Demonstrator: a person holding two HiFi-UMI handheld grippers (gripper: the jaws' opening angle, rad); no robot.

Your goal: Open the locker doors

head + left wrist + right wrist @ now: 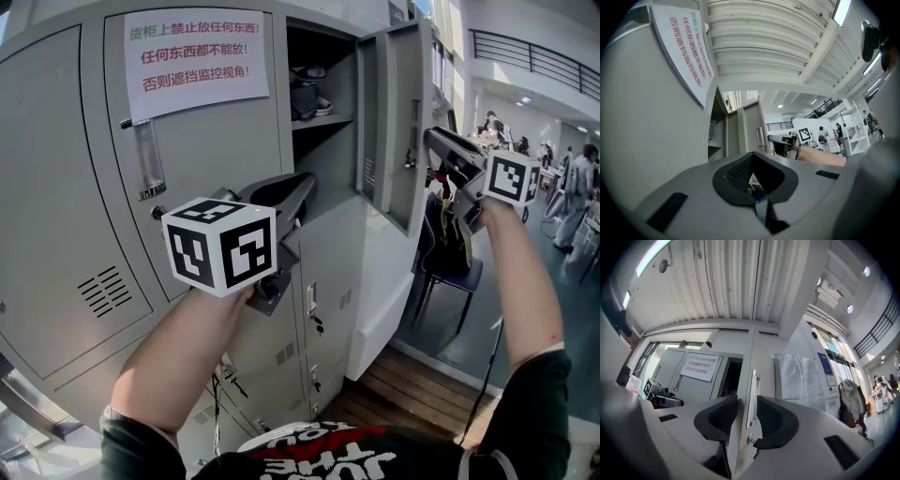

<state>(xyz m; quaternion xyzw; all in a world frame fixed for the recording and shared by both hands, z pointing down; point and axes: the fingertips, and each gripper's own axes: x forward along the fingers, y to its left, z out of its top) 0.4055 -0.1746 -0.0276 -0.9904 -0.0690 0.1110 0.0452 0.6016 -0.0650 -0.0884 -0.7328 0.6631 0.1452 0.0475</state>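
A bank of grey lockers point(216, 159) fills the head view. The upper right compartment point(321, 150) stands open, its door point(398, 122) swung out to the right. My right gripper point(433, 139) is at that door's free edge. In the right gripper view its jaws point(747, 416) straddle the door edge, with the pads against the door and its vertical handle point(752, 394). A key lock point(749, 438) sits just below the handle. My left gripper point(302, 187) hovers in front of the lockers under the open compartment, shut and holding nothing point(752, 180).
A paper notice point(197, 61) is taped to the closed door left of the open one, above its handle point(147, 159). Dark items point(305, 94) lie on the open compartment's shelf. Smaller closed doors point(323, 300) are below. A chair point(450, 267) stands behind the open door, with people farther right.
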